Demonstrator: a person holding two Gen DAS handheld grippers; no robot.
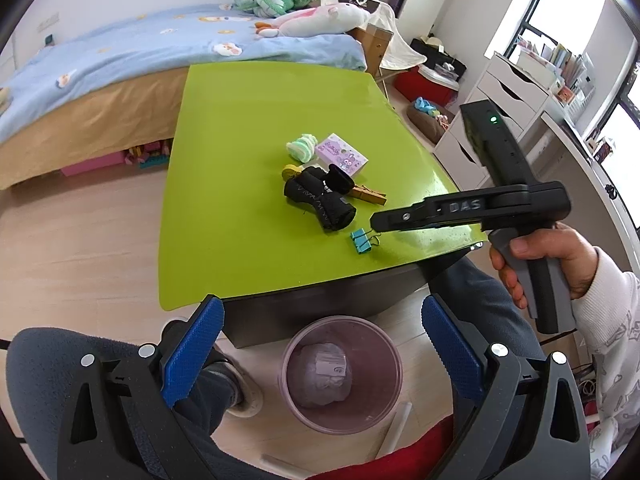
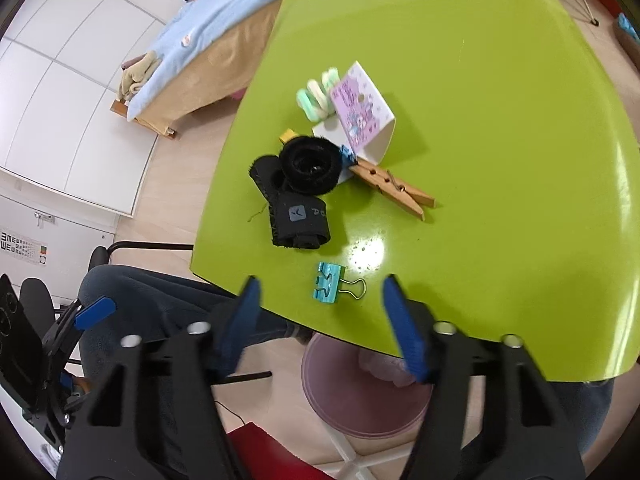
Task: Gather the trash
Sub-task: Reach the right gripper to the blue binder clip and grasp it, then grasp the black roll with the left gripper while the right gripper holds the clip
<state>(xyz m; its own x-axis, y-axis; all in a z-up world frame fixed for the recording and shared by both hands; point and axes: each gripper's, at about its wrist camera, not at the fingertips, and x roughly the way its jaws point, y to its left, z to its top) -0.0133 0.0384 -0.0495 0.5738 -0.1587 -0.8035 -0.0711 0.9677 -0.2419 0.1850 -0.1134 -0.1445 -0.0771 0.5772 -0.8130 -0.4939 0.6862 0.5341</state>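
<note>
Two grippers poised over the near table edge, a bin below.

The left gripper (image 1: 320, 360) hangs nearest, tilted down over the pink waste bin (image 1: 341, 374) on the floor, its blue pads spread wide with nothing between them; crumpled pale rubbish lies in the bin, hard to make out. The right gripper (image 2: 320, 300), gripped by a hand (image 1: 548, 256) in a patterned white sleeve, slants down at the green table (image 2: 500, 140), jaws about half apart around the teal binder clip (image 2: 331, 288) near the edge, pads not touching it. Beyond lie a rolled black strap (image 2: 298, 220), a black furry ring (image 2: 310, 164), a wooden clothespin (image 2: 394, 188), a purple card box (image 2: 360, 112) and mint-green rolls (image 2: 318, 94). The table's rim hides part of the bin in the right view.
</note>
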